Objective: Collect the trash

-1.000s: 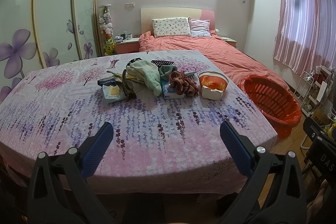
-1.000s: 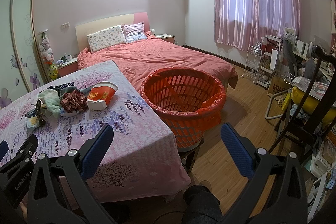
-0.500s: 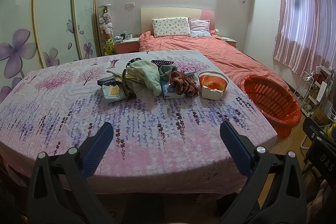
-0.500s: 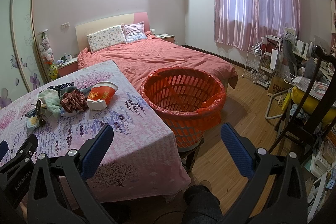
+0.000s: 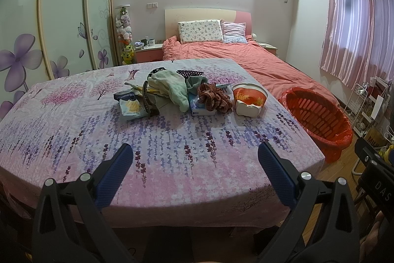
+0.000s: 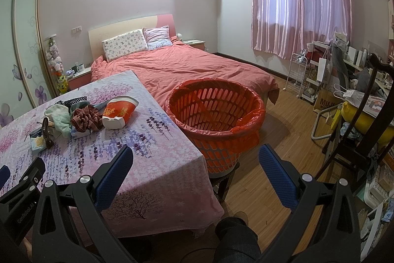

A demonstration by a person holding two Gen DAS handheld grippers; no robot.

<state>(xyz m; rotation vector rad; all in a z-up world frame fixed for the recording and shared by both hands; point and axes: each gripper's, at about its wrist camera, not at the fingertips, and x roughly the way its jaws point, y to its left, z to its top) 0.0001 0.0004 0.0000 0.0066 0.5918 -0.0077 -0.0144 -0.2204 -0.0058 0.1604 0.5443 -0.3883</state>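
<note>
A pile of items lies mid-table on the floral cloth: an orange-and-white instant noodle cup on its side, a tissue pack, a snack wrapper, a green cloth and a brown scrunchie. The cup also shows in the right wrist view. A red basket lined with a red bag stands on a stool right of the table, also in the left wrist view. My left gripper is open and empty over the table's near edge. My right gripper is open and empty, between table corner and basket.
A bed with a salmon duvet lies behind the table and basket. A wardrobe with flower decals lines the left wall. A dark chair, a white rack and clutter fill the right side. Wooden floor lies beyond the basket.
</note>
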